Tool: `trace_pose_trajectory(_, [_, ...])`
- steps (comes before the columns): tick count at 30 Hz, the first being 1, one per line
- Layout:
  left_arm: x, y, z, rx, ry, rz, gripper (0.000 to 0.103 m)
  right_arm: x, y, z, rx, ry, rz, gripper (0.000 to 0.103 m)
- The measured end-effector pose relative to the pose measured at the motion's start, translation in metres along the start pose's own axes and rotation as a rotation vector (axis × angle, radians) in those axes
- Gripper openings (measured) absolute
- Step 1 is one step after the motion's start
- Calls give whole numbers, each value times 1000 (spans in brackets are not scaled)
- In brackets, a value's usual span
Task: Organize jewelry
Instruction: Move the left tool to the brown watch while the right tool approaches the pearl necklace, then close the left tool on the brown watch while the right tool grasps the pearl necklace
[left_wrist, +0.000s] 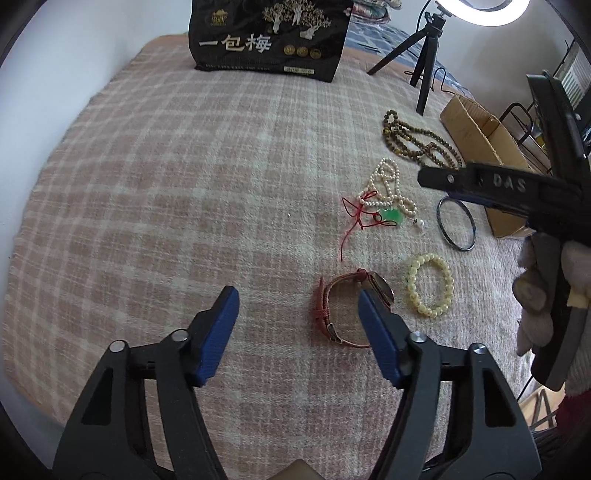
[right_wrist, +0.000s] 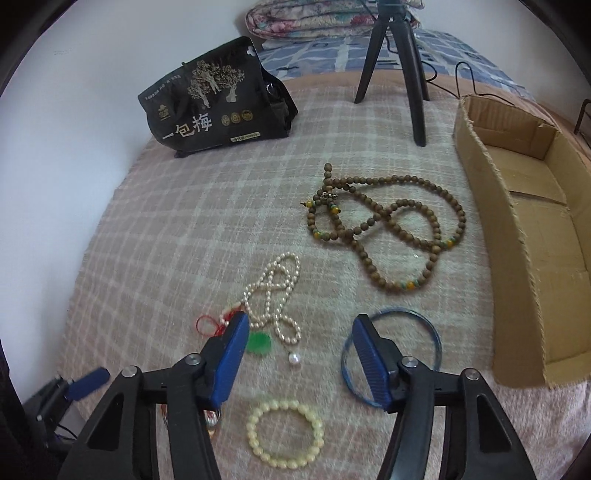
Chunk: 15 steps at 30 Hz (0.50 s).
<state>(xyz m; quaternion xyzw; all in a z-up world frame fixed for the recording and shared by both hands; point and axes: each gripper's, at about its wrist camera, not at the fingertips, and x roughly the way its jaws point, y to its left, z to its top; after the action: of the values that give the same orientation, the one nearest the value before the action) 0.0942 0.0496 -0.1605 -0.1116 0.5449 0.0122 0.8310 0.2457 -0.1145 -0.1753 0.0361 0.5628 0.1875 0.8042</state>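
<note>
Jewelry lies on a pink plaid blanket (left_wrist: 166, 184). In the left wrist view my left gripper (left_wrist: 297, 299) is open above the blanket, and a red-strapped watch (left_wrist: 334, 310) lies against its right finger. My right gripper (right_wrist: 300, 321) is open too. It hovers over the lower end of a pearl necklace (right_wrist: 273, 291) and a green pendant (right_wrist: 260, 343) on a red cord (right_wrist: 205, 325). Its right finger overlaps a dark bangle (right_wrist: 428, 328). A cream bead bracelet (right_wrist: 284, 434) lies below, and a long brown bead necklace (right_wrist: 388, 229) lies farther off.
An open cardboard box (right_wrist: 535, 240) sits at the blanket's right edge. A black printed bag (right_wrist: 218, 99) stands at the back, with a black tripod (right_wrist: 402, 55) and its ring light (left_wrist: 480, 11) beside it. A white wall borders the left.
</note>
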Motion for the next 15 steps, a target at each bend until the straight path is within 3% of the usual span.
trace_pose_trajectory(6, [5, -1, -1, 1, 20, -20, 59, 24, -1, 20, 58, 83, 58, 44])
trace_pose_trajectory(10, [11, -1, -1, -7, 47, -38, 53, 34, 8, 23, 47, 125, 81, 42])
trace_pose_trajectory(15, [17, 2, -3, -21, 67, -46, 52, 46, 12, 26, 64, 170, 81, 42])
